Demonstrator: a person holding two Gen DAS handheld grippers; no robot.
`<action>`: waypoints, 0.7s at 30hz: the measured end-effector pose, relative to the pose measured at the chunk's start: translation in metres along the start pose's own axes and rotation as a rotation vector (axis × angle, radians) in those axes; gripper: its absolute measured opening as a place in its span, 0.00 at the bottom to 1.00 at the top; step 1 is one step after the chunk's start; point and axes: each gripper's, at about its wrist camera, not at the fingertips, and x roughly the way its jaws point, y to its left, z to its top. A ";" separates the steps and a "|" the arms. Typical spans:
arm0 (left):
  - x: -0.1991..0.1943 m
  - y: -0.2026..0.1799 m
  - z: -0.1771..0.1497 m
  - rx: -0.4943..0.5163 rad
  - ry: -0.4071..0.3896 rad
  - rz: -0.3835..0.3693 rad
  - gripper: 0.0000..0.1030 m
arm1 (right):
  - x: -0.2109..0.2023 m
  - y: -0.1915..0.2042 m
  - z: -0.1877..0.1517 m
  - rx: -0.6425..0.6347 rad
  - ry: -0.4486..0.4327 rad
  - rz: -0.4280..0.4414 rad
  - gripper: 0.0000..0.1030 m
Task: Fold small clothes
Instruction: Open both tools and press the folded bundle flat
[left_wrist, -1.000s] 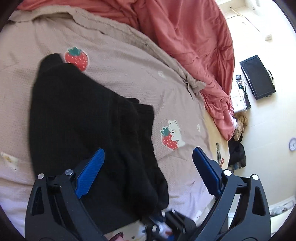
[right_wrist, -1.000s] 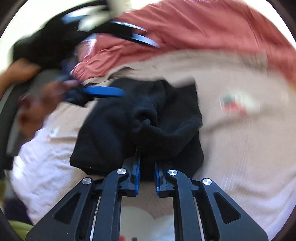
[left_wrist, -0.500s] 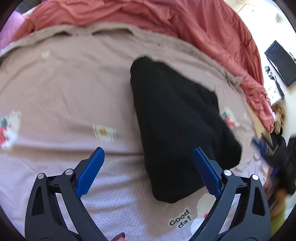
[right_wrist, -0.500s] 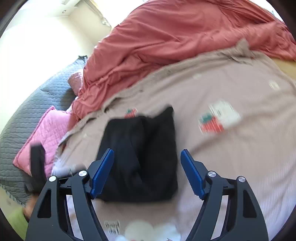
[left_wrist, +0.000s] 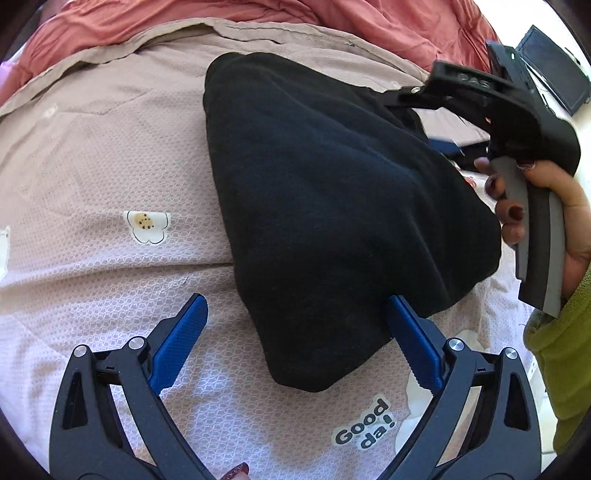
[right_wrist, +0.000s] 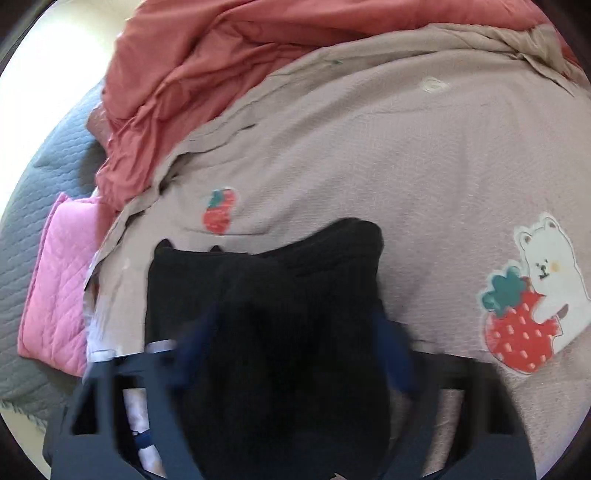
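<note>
A black garment (left_wrist: 332, 206) lies folded in a thick bundle on the beige printed bedspread (left_wrist: 92, 155). My left gripper (left_wrist: 297, 332) is open at its near corner. One blue pad (left_wrist: 410, 339) touches the cloth's edge and the other pad (left_wrist: 181, 336) stands over bare bedspread. A hand (left_wrist: 517, 210) with dark red nails holds the right gripper at the garment's far right side. In the right wrist view the black garment (right_wrist: 280, 332) fills the gap of my right gripper (right_wrist: 295, 350). Its blurred jaws are closing, one on each side of the cloth and still wide apart.
A salmon duvet (right_wrist: 221, 55) is heaped along the far side of the bed. A pink quilted cushion (right_wrist: 59, 288) and a grey quilted cover (right_wrist: 37, 184) lie at the left. A dark screen (left_wrist: 554, 70) sits on the floor beyond the bed. A green sleeve (left_wrist: 561, 362) is at the right.
The right gripper let go of the garment, opened wide, swung across and now straddles it from the other side. The left gripper came nearer to the garment's near corner.
</note>
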 end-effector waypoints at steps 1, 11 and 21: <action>0.000 -0.001 0.001 0.002 -0.002 0.000 0.88 | -0.002 0.010 0.000 -0.060 -0.011 -0.010 0.20; 0.005 -0.006 0.000 -0.008 0.003 -0.022 0.88 | 0.000 0.015 0.000 -0.252 -0.055 -0.162 0.20; -0.015 -0.007 0.000 0.014 -0.060 0.015 0.88 | -0.035 -0.007 -0.021 -0.174 -0.125 -0.123 0.64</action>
